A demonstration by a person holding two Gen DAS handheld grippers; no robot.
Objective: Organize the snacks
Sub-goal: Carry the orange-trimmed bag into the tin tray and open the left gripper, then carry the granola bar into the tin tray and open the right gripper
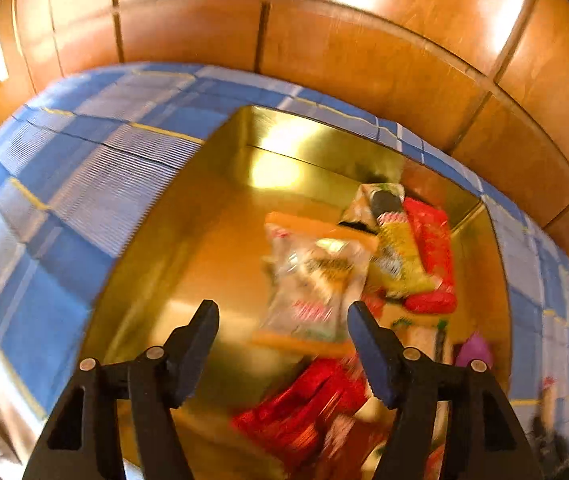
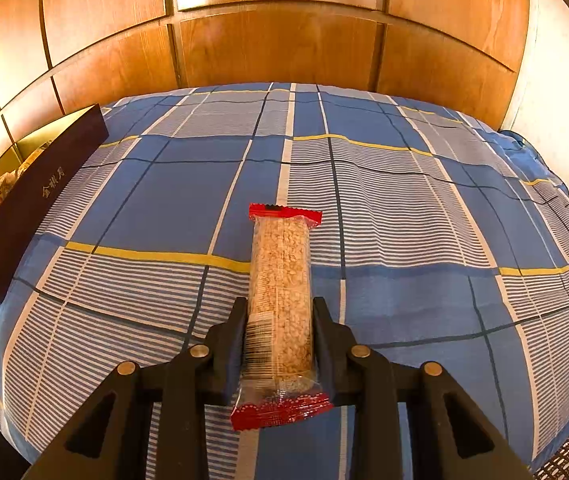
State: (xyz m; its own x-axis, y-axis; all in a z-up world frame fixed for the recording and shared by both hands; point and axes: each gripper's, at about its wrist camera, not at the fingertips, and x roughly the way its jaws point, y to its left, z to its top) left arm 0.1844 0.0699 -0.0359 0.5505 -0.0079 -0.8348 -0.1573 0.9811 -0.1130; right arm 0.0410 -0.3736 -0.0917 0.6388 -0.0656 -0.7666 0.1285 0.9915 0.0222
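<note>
My right gripper [image 2: 279, 304] is shut on a long clear packet of puffed grain bar [image 2: 281, 276] with red ends, held over the blue checked sheet [image 2: 404, 200]. In the left wrist view my left gripper [image 1: 282, 306] stands open above a gold-lined box [image 1: 188, 216], with nothing pressed between its fingers. Blurred snacks lie in the box: a clear packet [image 1: 316, 280] just beyond the fingertips, a yellow packet [image 1: 400, 256], a red packet [image 1: 432, 240] and another red packet [image 1: 304, 408] nearer me. The same box shows its dark outer wall [image 2: 32, 208] at the left in the right wrist view.
The box sits on the blue checked sheet [image 1: 84, 184], which covers a bed-like surface. Wooden wall panels [image 2: 276, 48] rise right behind it. A small purple item [image 1: 474, 350] lies in the box's right corner. The box's left half shows bare gold floor.
</note>
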